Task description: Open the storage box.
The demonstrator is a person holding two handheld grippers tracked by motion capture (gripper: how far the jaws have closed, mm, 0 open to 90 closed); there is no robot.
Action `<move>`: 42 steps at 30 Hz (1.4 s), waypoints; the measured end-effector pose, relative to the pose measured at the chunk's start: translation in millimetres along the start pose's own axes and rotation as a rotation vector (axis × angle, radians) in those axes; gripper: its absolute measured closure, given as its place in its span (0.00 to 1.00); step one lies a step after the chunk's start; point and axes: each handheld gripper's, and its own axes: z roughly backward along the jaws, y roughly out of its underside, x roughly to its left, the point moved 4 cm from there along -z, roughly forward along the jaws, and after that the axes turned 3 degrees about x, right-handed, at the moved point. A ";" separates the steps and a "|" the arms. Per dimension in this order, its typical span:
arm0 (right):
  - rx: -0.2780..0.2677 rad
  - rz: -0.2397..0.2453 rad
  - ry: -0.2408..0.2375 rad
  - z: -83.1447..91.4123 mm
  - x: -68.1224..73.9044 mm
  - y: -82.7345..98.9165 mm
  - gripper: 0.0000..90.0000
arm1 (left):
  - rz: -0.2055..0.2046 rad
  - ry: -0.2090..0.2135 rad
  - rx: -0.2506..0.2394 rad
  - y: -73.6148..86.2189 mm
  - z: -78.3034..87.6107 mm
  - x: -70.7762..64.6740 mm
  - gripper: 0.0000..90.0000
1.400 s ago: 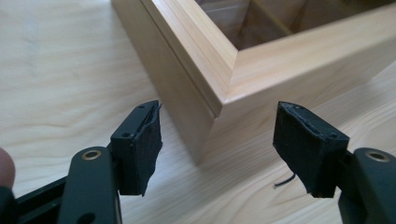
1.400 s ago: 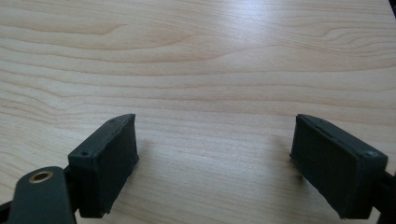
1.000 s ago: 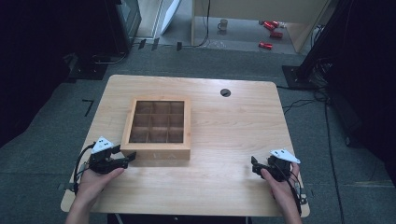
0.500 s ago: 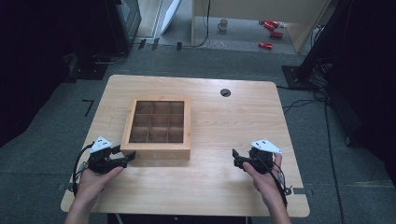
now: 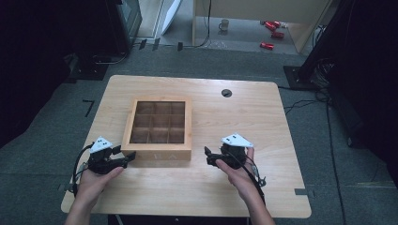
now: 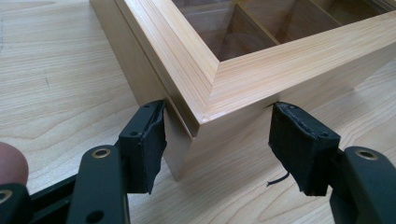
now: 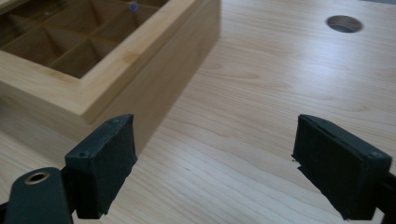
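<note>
Since the earlier frame, the right claw (image 5: 209, 157), spread and empty, has been brought leftward toward the wooden box (image 5: 158, 128), which sits mid-desk (image 5: 244, 117). The left claw (image 6: 217, 140) is spread around the box's near corner. Being rigid, smooth and probably fairly light, the box would be best gripped by its thick walls.

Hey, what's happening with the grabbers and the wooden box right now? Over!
Left gripper open, straddling wooden box corner. Right gripper open, beside box. Nothing between.

Wooden box (image 6: 261, 70): far side cut off by top edge in left gripper view; in right gripper view, left part cut off by left edge.
Red items (image 5: 272, 33) on floor beyond desk's far edge: too small to identify.
Person's forearms cut off by bottom edge in high view.
Box compartments: contents too dim to tell.
</note>
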 end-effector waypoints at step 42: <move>-0.039 0.094 -0.167 -52.1 70.4 2.0 0.33 | 0.007 0.024 -0.048 -1.9 6.6 -1.0 0.40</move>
